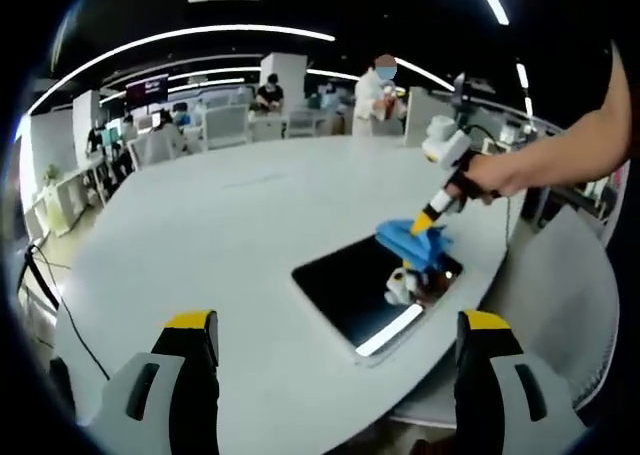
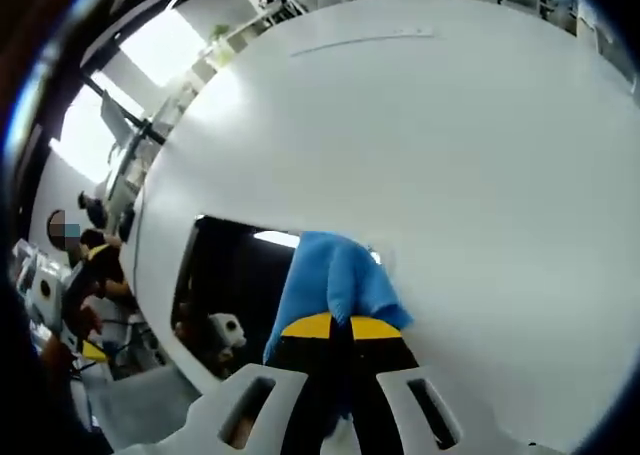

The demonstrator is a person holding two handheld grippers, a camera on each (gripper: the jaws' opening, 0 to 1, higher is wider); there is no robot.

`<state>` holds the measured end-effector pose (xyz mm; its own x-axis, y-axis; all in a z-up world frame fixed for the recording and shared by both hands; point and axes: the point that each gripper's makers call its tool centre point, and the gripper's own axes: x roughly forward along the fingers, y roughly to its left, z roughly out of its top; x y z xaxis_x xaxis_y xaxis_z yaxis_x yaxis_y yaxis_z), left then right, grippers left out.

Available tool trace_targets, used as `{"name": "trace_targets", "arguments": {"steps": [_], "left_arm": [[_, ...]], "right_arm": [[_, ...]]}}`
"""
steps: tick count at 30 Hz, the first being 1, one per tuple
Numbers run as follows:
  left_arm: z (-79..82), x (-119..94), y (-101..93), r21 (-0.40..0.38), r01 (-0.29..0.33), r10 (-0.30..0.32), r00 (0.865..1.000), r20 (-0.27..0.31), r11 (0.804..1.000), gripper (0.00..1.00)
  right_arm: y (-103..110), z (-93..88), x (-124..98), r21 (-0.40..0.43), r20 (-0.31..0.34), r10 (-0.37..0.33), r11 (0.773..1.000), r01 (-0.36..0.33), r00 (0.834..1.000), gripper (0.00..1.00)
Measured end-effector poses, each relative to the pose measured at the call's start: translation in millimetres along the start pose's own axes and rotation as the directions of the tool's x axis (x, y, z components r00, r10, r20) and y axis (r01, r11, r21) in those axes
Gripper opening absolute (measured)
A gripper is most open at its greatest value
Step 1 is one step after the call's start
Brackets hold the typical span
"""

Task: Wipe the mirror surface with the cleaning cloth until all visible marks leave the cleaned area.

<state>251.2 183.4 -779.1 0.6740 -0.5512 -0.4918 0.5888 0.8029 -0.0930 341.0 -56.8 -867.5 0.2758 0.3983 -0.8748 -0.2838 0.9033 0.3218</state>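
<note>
A dark rectangular mirror [image 1: 360,287] lies flat on the white table [image 1: 230,235]. It is also in the right gripper view as a black mirror [image 2: 235,280]. A blue cleaning cloth [image 1: 413,241] rests on the mirror's far right part, and my right gripper [image 1: 432,218] comes in from the right, shut on it. In its own view my right gripper [image 2: 340,327] has its yellow-tipped jaws closed on the blue cloth [image 2: 335,280], pressed at the mirror's edge. My left gripper [image 1: 335,335] hovers open above the near table edge, holding nothing.
A person's arm [image 1: 570,150] reaches in from the right. A grey chair [image 1: 560,295] stands by the table's right edge. Desks, chairs and people stand at the back of the room [image 1: 260,105]. A cable [image 1: 60,305] hangs off the table's left side.
</note>
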Motion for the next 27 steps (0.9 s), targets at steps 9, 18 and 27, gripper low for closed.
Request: {"name": "trace_targets", "arguments": {"steps": [9, 18, 27], "left_arm": [[-4.7, -1.5, -1.0, -0.027, 0.003, -0.003, 1.0, -0.016, 1.0, 0.99], [-2.1, -6.8, 5.1, -0.017, -0.015, 0.015, 1.0, -0.013, 1.0, 0.99], [-1.1, -15.8, 8.4, -0.024, -0.044, 0.043, 0.999, -0.004, 0.999, 0.99]], "right_arm": [[-4.8, 16.9, 5.8, -0.016, -0.002, -0.006, 1.0, 0.006, 1.0, 0.0], [-8.4, 29.2, 10.8, -0.025, -0.001, -0.015, 1.0, 0.015, 1.0, 0.0], [-9.2, 35.9, 12.9, -0.058, 0.012, -0.024, 0.998, 0.025, 1.0, 0.0]]}}
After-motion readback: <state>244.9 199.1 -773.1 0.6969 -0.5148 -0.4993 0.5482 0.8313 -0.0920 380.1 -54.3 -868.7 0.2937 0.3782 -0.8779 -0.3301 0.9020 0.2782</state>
